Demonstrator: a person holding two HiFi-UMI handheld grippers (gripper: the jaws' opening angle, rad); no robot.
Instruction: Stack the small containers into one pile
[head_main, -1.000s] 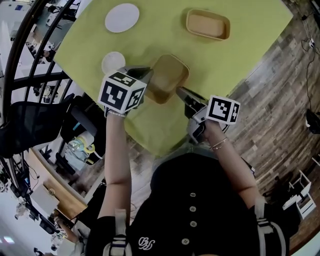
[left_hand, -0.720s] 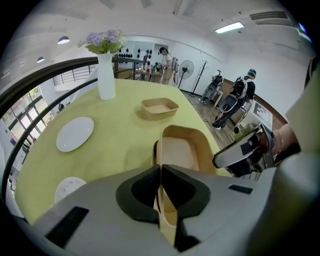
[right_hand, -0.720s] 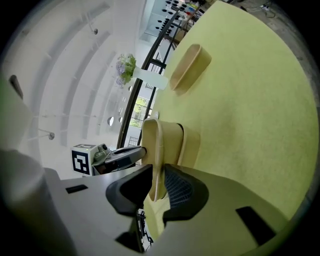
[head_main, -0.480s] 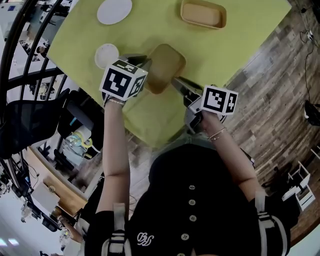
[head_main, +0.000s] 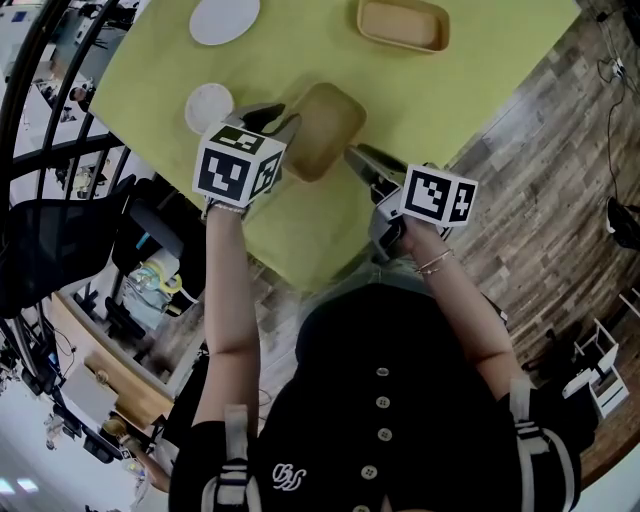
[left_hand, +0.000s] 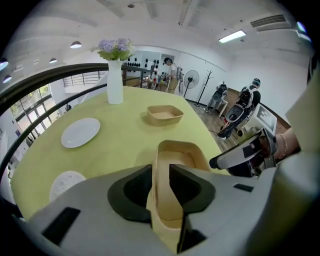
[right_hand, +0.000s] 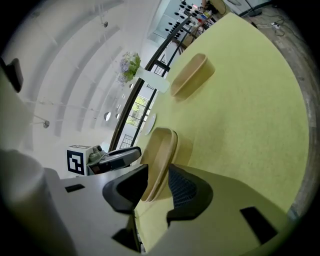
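Observation:
A tan oblong container (head_main: 322, 130) lies on the yellow-green tablecloth between both grippers. My left gripper (head_main: 283, 126) straddles its left rim. In the left gripper view the container's wall (left_hand: 161, 200) stands between the dark pads (left_hand: 135, 187) with a gap beside it. These jaws have just been opening. My right gripper (head_main: 356, 159) straddles the near right rim, and the rim (right_hand: 159, 155) sits loose between its pads (right_hand: 185, 192). Those jaws have also just been opening. A second tan container (head_main: 402, 25) stands apart at the far side, also seen as the second container (left_hand: 164, 114) (right_hand: 190, 75).
A white plate (head_main: 224, 18) and a smaller white disc (head_main: 209, 106) lie to the left. A white vase with flowers (left_hand: 115, 80) stands at the table's far end. The table's edge (head_main: 300, 285) runs just in front of the person. People and chairs are beyond the table.
The scene has slid slightly up in the head view. Both grippers stay at the near container's rims, and the container lies where it was between them.

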